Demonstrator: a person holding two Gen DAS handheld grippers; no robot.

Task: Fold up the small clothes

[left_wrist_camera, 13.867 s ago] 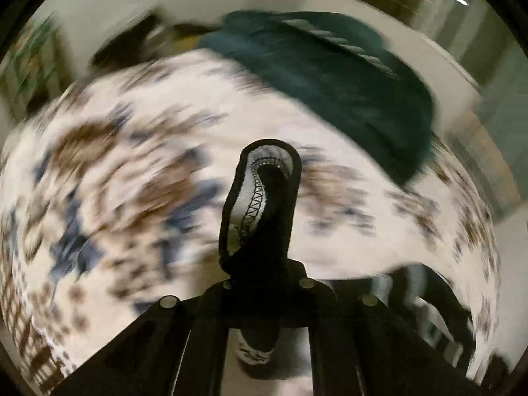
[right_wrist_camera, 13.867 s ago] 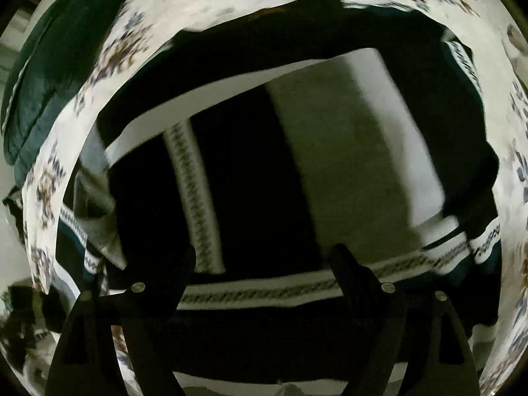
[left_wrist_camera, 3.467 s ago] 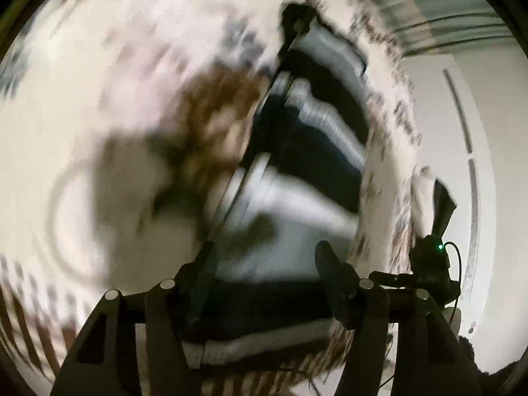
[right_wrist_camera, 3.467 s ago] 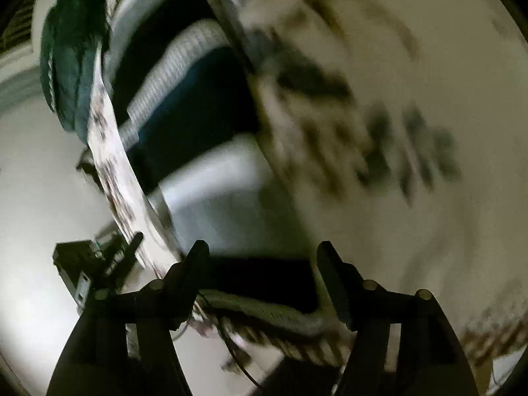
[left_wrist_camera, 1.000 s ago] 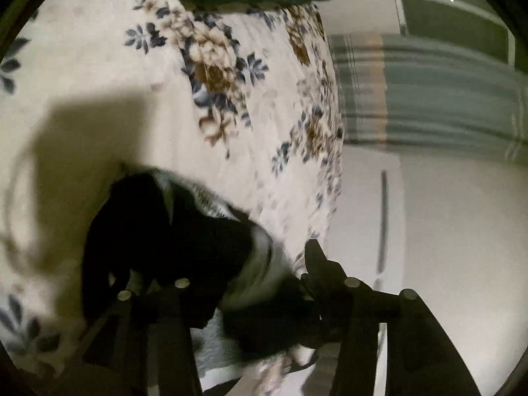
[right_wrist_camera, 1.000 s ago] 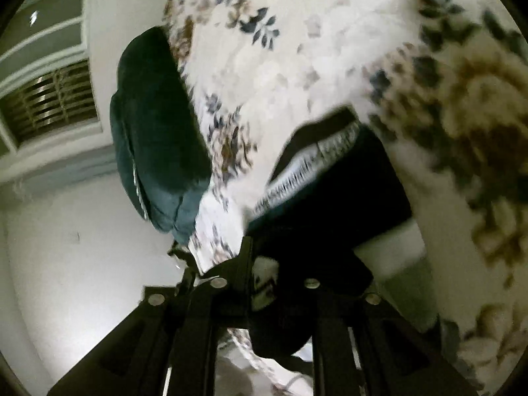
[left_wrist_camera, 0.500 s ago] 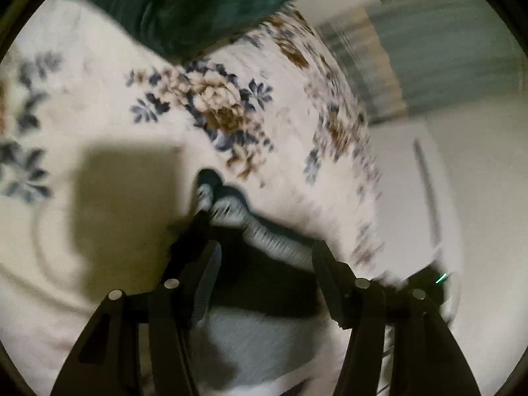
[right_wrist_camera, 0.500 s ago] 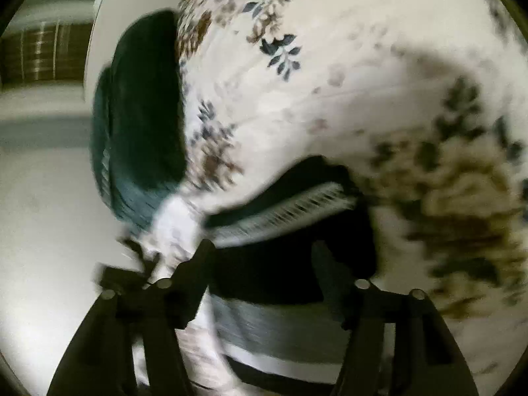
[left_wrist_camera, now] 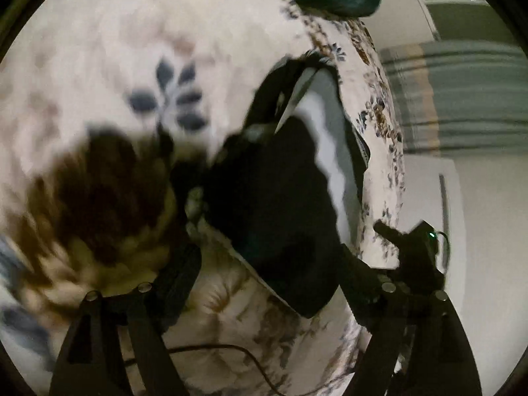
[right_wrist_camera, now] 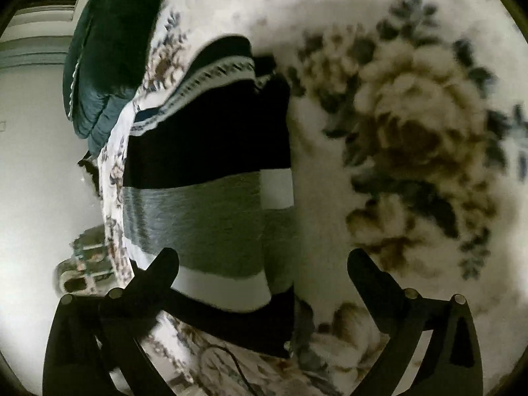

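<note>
While a second ago both clamped the garment [right_wrist_camera: 204, 171] | left gripper [left_wrist_camera: 267, 260] now gapes empty | right gripper [right_wrist_camera: 264, 264] likewise

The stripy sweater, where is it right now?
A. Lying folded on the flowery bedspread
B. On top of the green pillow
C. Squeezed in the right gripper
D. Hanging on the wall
A: the striped sweater lies folded on the floral bedspread, with the right gripper open above it, holding nothing, and the green pillow apart from it.
</note>
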